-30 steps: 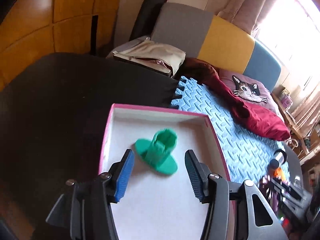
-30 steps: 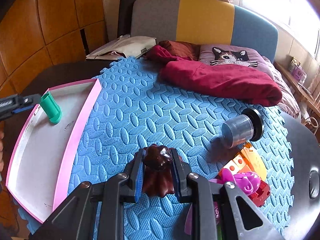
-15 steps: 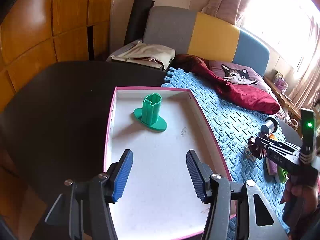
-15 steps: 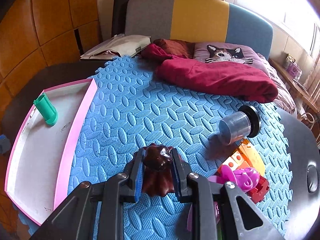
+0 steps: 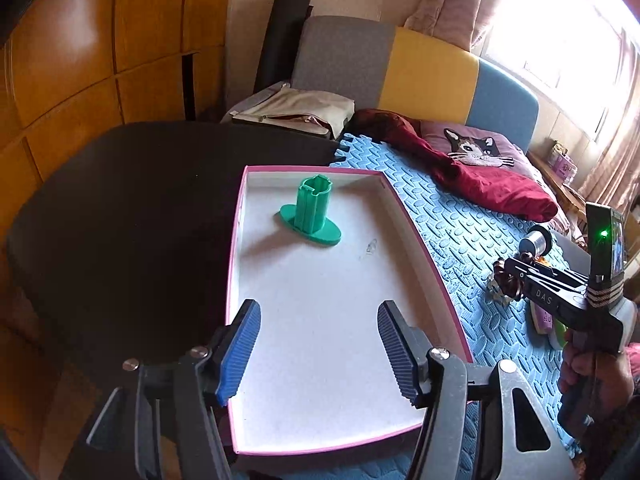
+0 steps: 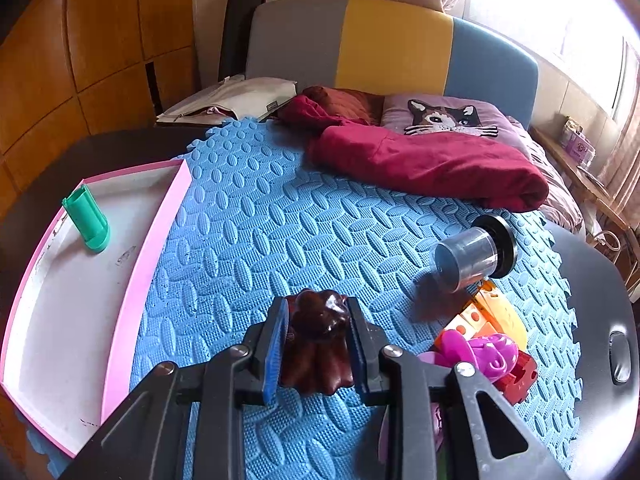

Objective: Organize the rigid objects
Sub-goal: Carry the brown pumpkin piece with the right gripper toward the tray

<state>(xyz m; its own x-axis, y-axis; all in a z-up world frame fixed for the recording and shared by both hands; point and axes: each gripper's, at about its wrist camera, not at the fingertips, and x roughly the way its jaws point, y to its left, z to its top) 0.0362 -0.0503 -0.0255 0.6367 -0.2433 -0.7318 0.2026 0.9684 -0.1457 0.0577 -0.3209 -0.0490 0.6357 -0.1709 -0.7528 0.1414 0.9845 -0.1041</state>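
Green piece point(image 5: 310, 214) stands upright in the tray point(image 5: 236, 264), upper middle of the left view; looks like light stiff plastic, so pinch the ribbed post, not the thin flat base. Left gripper point(image 5: 318, 354) sits low centre over the tray's near end, jaws just been opening, nothing between them. Brown toy point(image 6: 318, 346), glossy, hard and likely slippery, is lower centre of the right view, clamped across its sides by the right gripper point(image 6: 318, 350), just above the blue mat point(image 6: 260, 216). Its flared skirt hangs free.
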